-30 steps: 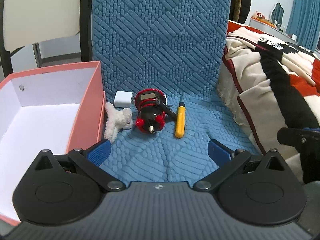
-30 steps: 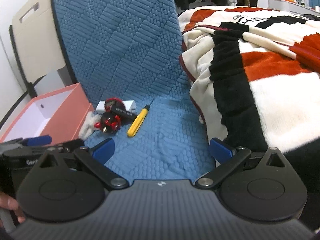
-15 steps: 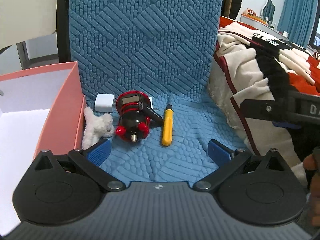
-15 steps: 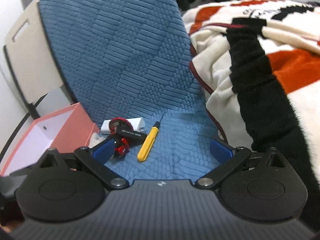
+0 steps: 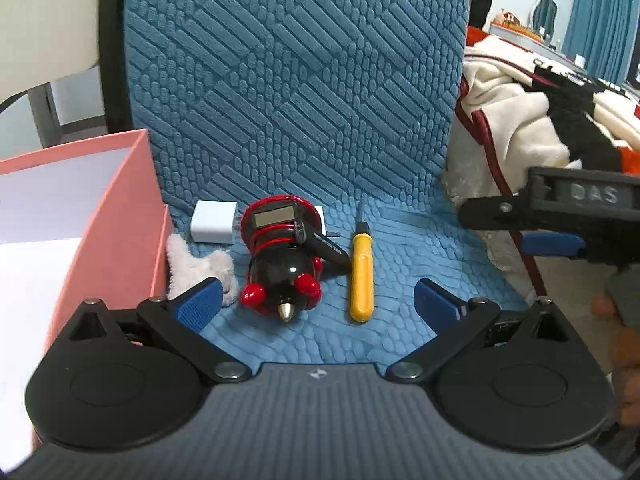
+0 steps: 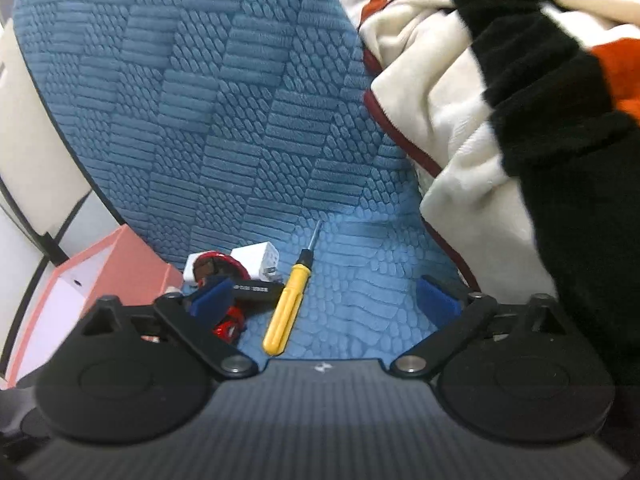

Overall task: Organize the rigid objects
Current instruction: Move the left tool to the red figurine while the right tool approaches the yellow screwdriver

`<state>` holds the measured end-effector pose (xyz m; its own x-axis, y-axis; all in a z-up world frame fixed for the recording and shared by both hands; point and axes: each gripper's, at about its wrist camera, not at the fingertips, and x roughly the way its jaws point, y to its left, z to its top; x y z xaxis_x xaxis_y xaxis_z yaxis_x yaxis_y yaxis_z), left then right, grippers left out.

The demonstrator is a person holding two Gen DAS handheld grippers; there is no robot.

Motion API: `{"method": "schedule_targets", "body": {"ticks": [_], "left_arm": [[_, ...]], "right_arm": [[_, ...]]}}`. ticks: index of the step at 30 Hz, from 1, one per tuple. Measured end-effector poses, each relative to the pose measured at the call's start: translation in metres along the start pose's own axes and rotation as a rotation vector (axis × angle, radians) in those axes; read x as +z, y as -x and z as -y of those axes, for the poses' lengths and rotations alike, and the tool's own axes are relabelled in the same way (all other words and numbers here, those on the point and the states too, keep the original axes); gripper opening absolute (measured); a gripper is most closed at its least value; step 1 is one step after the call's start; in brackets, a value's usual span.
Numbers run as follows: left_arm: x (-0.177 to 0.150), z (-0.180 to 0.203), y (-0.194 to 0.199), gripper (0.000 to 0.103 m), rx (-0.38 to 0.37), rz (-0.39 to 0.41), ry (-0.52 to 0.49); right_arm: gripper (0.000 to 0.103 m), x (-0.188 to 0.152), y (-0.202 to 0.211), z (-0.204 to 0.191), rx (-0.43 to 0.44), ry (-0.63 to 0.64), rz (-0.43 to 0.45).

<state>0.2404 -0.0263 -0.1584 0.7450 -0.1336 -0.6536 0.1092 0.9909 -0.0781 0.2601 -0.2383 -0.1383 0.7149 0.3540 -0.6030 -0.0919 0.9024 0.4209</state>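
The left tool is being held low over the chair seat, jaws spread wide and gripping nothing. The right tool is likewise being held wide and empty, angled toward the screwdriver. The screwdriver is lying mid-seat beside the red-black toy, with the white charger behind it near the seat's back edge. Only in the left view are the plush against the pink box and the right tool being shown; the blanket is being shown closer in the right view.
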Motion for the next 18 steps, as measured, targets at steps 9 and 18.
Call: {"method": "schedule_targets", "body": {"ticks": [9, 18], "left_arm": [[0.005, 0.009, -0.036, 0.08, 0.088, -0.077, -0.125], [0.009, -0.005, -0.052, 0.077, 0.127, -0.097, -0.122]], "right_arm": [[0.069, 0.004, -0.053, -0.008, 0.068, -0.003, -0.152], [0.05, 0.004, -0.101, -0.025, 0.075, 0.045, -0.279]]}}
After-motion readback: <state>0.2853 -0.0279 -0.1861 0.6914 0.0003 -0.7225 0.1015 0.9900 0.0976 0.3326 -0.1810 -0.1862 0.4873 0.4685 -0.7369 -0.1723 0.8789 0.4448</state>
